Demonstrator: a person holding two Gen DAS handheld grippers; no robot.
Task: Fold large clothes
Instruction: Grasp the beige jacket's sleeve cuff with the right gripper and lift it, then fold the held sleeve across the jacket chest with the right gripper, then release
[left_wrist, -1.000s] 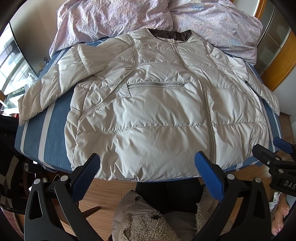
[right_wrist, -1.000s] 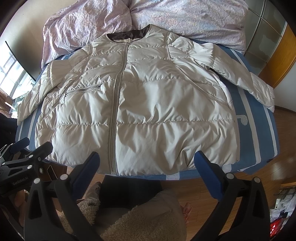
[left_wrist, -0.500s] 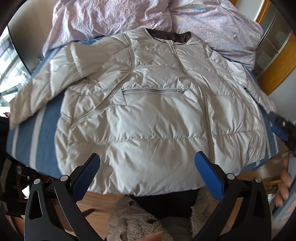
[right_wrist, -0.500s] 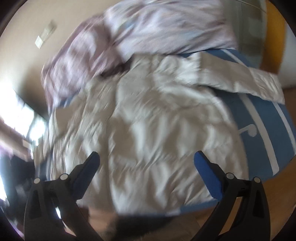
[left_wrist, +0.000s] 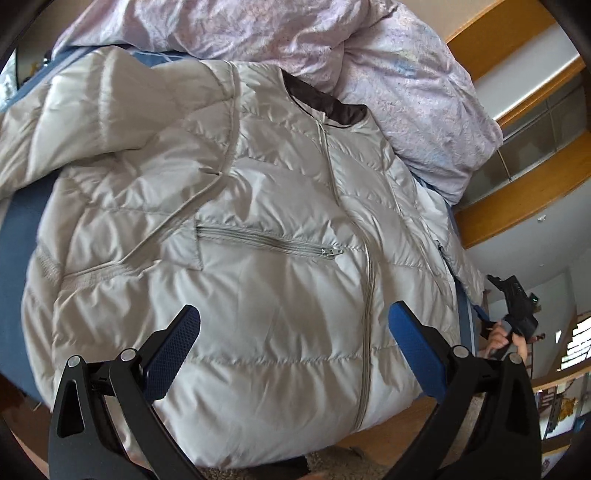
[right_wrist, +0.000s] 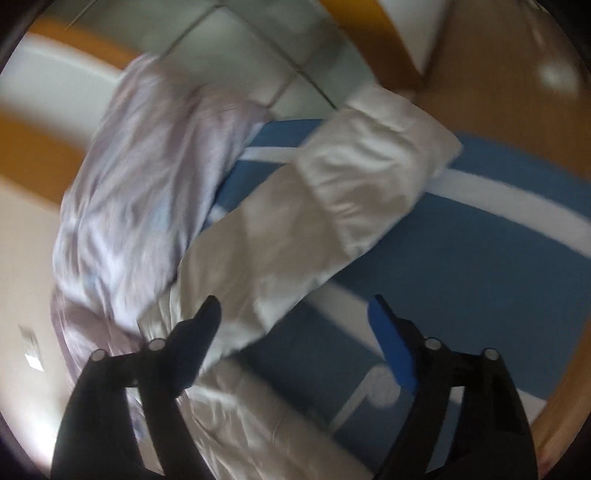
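No fold has been made, as far as these views show: the beige puffer jacket (left_wrist: 258, 236) lies spread face up on the blue striped bed sheet (right_wrist: 498, 266), zipped, collar toward the lilac duvet (left_wrist: 369, 55), and every fold is left to do, judging by the sleeves lying out to either side of the body.

The left gripper (left_wrist: 293, 349) hangs over the jacket's hem end, jaws wide apart and holding nothing, with the chest pocket zip (left_wrist: 269, 242) just beyond its fingertips.

The right gripper (right_wrist: 295, 325) is off to the jacket's far side, over the outstretched sleeve (right_wrist: 314, 221); the view is blurred, but its jaws stand wide and empty, the sleeve running from between them out toward the cuff, beside the duvet. It looks placed to take that sleeve first
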